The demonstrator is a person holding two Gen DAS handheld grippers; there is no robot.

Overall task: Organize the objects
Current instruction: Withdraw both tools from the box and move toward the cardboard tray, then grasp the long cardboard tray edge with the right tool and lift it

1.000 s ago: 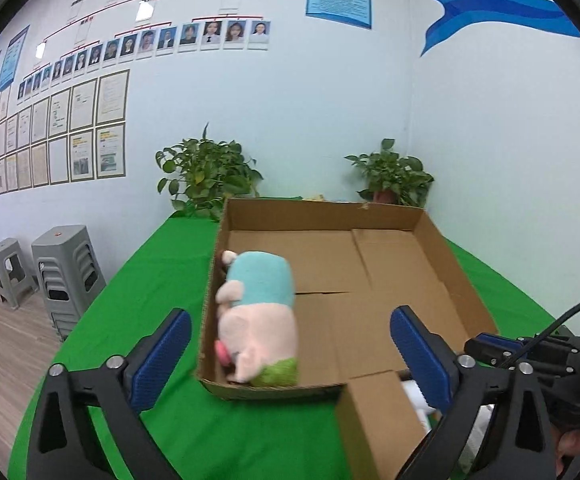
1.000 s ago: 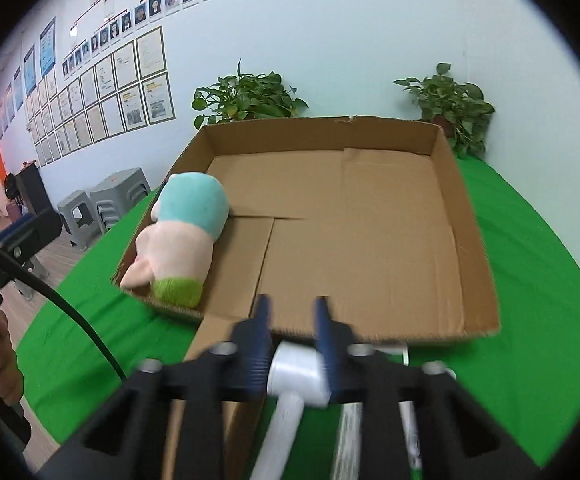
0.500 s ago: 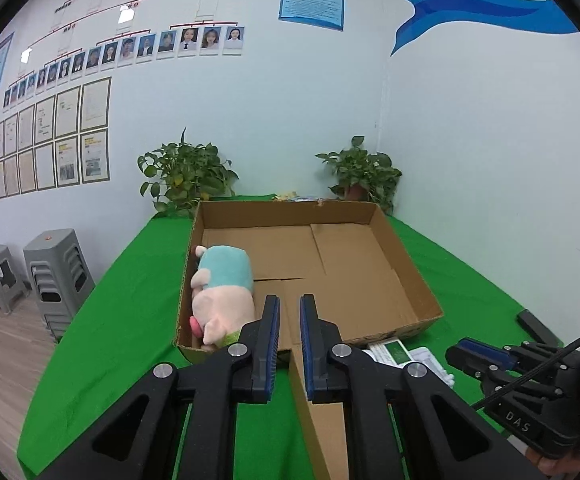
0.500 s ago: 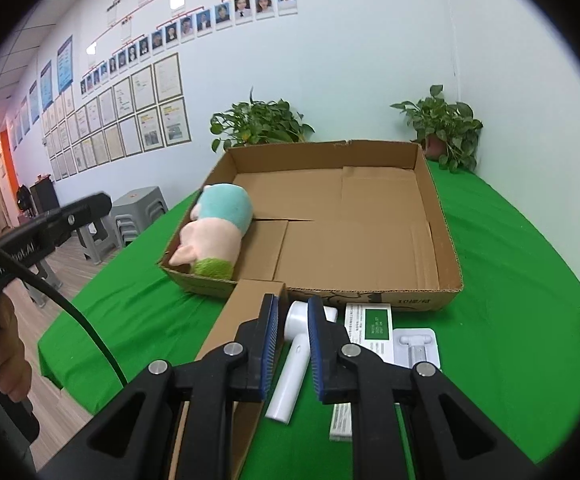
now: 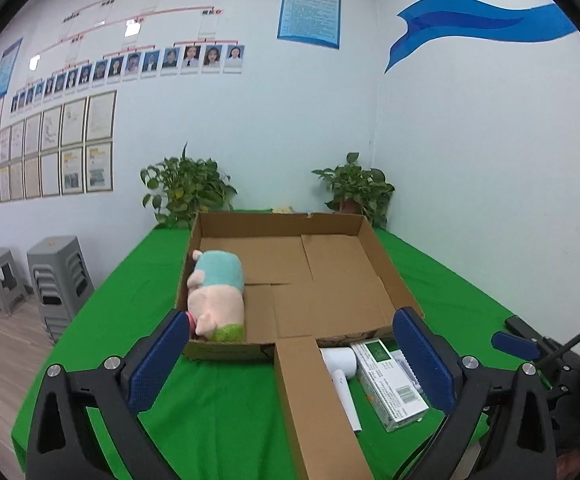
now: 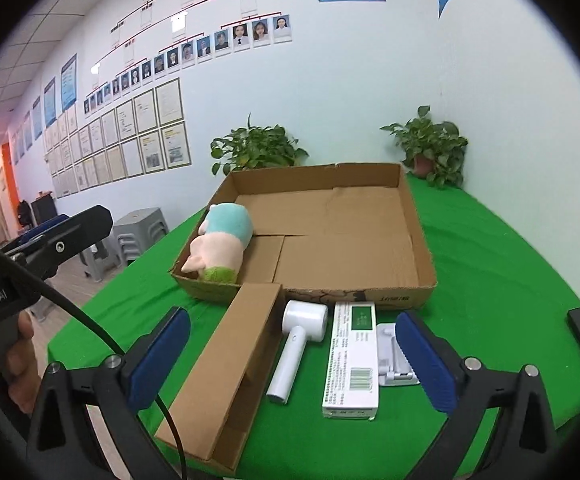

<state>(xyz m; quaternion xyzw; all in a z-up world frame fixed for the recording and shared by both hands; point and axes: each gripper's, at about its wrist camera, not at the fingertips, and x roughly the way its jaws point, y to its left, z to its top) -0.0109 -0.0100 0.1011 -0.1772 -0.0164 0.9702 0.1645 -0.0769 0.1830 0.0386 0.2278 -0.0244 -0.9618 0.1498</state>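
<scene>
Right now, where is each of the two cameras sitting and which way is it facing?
Left wrist: rides the open left gripper, facing the cardboard tray and wall corner; the right gripper shows at its right edge.
Right wrist: rides the open right gripper, facing the same tray from farther right; a hand holds the left gripper at its left edge.
Shared: plush toy, narrow box, white handheld device, green-labelled carton.

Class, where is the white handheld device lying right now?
In the right wrist view, the white handheld device lies on the green tablecloth, between the narrow cardboard box and the green-labelled carton.
</scene>
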